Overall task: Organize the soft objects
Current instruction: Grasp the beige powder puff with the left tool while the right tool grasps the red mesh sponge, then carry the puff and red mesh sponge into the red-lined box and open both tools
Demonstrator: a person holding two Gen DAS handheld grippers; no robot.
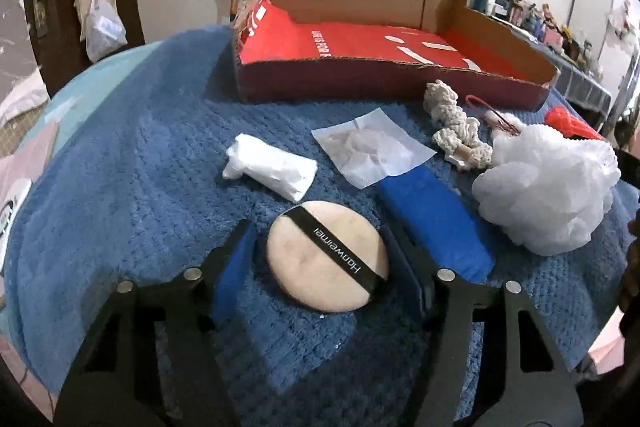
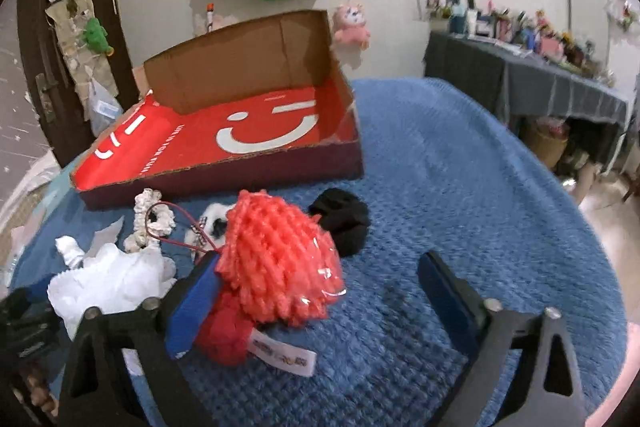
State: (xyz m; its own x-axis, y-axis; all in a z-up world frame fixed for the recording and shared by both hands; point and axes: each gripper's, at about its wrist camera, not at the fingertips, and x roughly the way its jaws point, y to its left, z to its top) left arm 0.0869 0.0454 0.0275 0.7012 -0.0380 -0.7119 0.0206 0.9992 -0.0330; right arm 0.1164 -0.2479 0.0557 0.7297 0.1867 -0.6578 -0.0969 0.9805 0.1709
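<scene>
While gripper (image 1: 326,259) straddles, puff's (image 1: 327,257) band (image 1: 334,245) runs diagonally.

The room light is soft and a bit dim. Shadows are faint. Both pictures bend at the edges, with dark corners and blurry far-off things.

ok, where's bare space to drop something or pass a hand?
The box floor is bare throughout. The blue blanket right of the box and black bundle is open, as is the stretch left of the white roll. It is crowded between the white pouf, crochet piece and red knit.
</scene>
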